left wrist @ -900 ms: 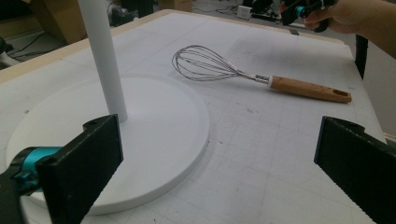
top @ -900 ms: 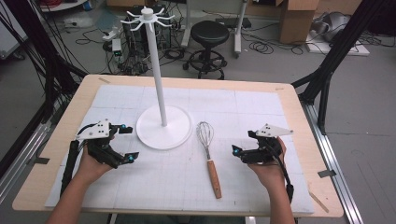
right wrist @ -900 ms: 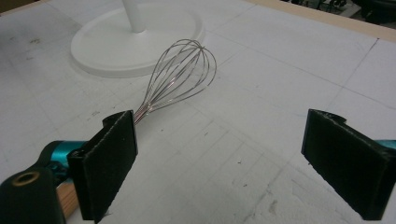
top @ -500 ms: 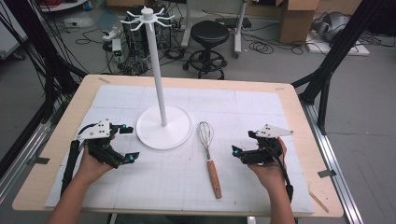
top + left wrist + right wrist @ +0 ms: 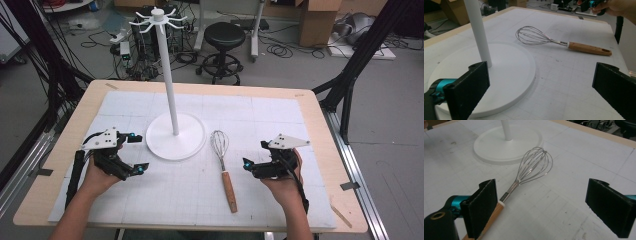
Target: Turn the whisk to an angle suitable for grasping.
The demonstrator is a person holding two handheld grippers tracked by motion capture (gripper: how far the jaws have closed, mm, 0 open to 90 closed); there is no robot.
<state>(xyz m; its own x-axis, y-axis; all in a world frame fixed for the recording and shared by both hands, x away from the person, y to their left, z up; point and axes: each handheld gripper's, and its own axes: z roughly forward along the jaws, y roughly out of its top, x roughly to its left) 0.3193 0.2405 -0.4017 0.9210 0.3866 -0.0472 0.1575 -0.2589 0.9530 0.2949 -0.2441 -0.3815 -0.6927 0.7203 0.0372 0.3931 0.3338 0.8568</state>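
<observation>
Between both open grippers, whisk (image 5: pixel 223 165) lies beside stand base (image 5: pixel 175 137).

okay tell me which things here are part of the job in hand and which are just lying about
Part of the job:
whisk, lying flat on the mat
white hook stand
left gripper and right gripper, both open, empty

Just lying about:
black stool
cardboard boxes
floor cables
</observation>
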